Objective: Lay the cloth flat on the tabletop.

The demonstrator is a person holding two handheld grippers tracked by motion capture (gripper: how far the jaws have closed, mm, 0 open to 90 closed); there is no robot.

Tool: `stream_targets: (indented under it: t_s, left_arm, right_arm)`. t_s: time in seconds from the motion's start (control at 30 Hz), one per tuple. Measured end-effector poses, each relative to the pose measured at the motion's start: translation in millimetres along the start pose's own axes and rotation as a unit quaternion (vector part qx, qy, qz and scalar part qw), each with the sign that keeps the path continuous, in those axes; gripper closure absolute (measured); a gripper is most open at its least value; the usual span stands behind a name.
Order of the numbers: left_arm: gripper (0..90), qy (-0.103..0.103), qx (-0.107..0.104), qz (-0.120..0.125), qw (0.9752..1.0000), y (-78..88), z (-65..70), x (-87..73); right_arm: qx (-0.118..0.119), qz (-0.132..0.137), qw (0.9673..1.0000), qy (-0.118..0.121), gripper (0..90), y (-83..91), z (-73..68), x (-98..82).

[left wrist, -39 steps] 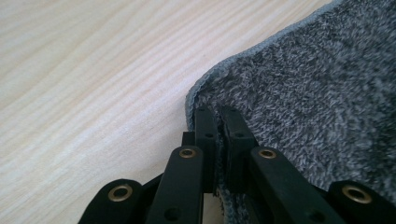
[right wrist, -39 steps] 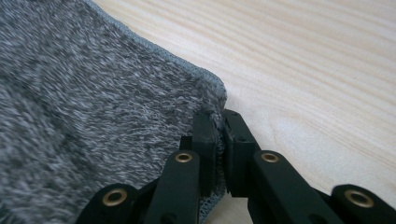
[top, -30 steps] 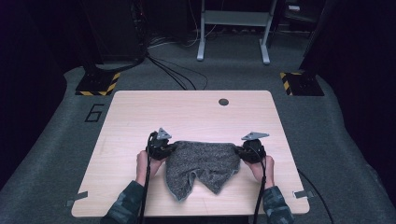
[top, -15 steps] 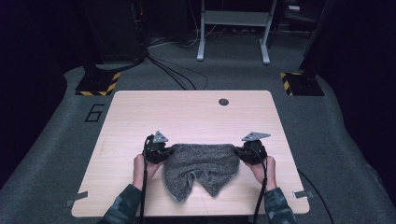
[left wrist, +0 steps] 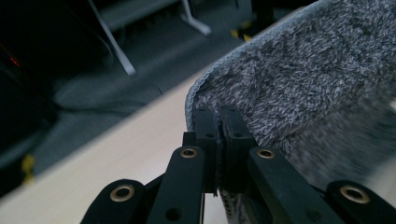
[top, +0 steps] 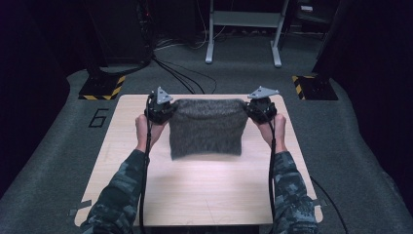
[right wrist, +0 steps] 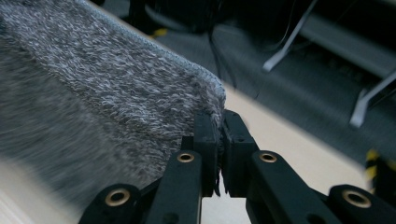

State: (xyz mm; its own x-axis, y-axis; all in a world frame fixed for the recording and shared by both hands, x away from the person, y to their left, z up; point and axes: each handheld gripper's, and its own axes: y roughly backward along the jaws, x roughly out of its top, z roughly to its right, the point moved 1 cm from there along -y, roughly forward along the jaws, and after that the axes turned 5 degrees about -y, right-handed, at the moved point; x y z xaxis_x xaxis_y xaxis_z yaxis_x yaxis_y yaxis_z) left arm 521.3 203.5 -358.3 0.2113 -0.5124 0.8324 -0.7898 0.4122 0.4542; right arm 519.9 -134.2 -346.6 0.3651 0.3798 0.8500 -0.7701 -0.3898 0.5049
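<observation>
So both claws are clamped on the top corners of a fuzzy grey towel [top: 207,127]. The left claw [top: 160,111] pinches the towel's left corner, the right claw [top: 259,109] has the right one, jaws tight together on the fabric in both gripper views. The towel hangs stretched between them near the far edge of the wooden surface [top: 204,190], its lower edge blurry.
</observation>
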Motion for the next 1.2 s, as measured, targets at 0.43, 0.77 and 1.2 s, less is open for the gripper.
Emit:
stream_targets:
  t_s: [0.43,0.77,1.2]
  left_arm:
    - [86.8,-0.004,-0.053,-0.011,0.9985,20.1,73.8,-100.3]
    - [83.3,0.037,-0.104,-0.043,0.9929,31.2,95.8,-149.1]
    - [54.4,0.060,-0.148,-0.073,0.9845,74.6,114.5,-178.8]
  right_arm:
    - [0.051,-0.040,0.9977,0.021,85.1,19.7,-52.8,-102.2]
    - [0.081,-0.079,0.9935,-0.016,82.1,20.4,-76.6,-162.2]
    - [0.099,-0.109,0.9882,-0.041,67.9,54.0,-89.1,-190.9]
